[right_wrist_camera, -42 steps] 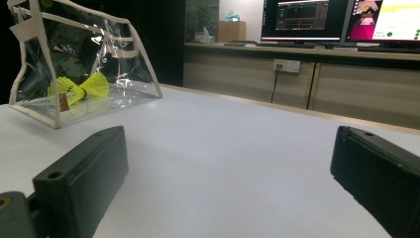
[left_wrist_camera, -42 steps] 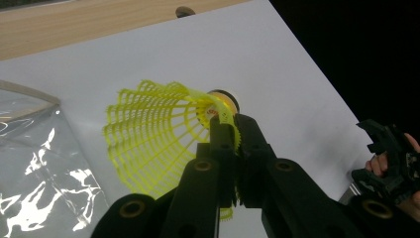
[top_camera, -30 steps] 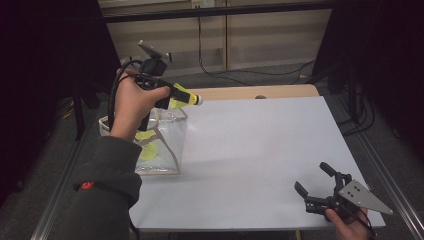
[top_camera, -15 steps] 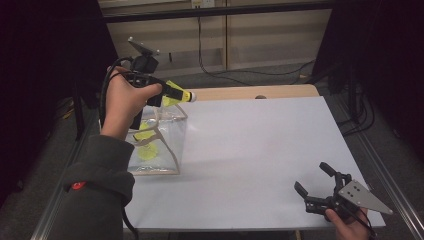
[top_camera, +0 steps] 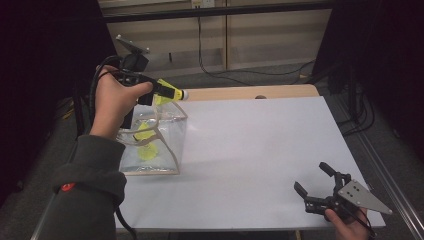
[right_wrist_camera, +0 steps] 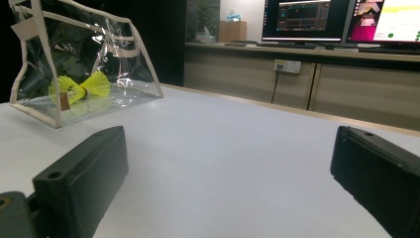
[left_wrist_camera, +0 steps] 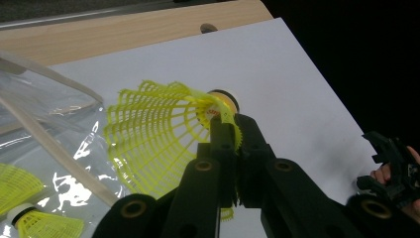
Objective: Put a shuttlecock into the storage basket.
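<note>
Bag (left_wrist_camera: 44, 114) cut off at left edge; shuttlecock (left_wrist_camera: 163, 134) base behind tongs.

Dim room – bright table (top_camera: 260, 145), glare on bag (right_wrist_camera: 119, 64), sharp focus.

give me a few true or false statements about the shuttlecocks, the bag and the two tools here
1. The left tool is shut on a yellow shuttlecock. True.
2. The clear bag holds no shuttlecocks. False: yellow shuttlecocks in the bag lie inside it.
3. The right tool is open and holds nothing. True.
4. The held shuttlecock lies flat on the white table. False: it is held up in the air above the bag.
5. The right tool is touching the bag. False: it is at the near right corner of the table, far from the bag.
</note>
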A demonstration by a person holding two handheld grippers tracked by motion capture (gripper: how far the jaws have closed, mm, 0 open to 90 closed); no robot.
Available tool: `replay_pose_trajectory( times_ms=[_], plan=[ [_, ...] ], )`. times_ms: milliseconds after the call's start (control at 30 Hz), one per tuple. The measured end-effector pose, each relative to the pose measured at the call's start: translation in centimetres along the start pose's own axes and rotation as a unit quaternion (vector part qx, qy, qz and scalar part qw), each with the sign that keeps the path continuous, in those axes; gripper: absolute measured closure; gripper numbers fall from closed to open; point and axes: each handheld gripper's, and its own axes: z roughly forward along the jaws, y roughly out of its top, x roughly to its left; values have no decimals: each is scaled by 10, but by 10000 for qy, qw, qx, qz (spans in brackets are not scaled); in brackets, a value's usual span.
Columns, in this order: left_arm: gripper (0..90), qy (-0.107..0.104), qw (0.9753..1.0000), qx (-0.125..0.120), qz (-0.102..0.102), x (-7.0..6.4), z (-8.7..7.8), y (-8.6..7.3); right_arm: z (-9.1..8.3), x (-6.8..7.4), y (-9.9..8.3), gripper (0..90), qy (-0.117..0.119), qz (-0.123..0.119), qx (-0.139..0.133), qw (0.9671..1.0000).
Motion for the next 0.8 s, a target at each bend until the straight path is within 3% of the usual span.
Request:
replay_pose_trajectory(
  times_ms=[800],
  plan=[
    [879, 267, 9995, -126, -121, 22, -18, -8, 0, 0, 0, 12, 5, -17, 20, 10000]
  ],
)
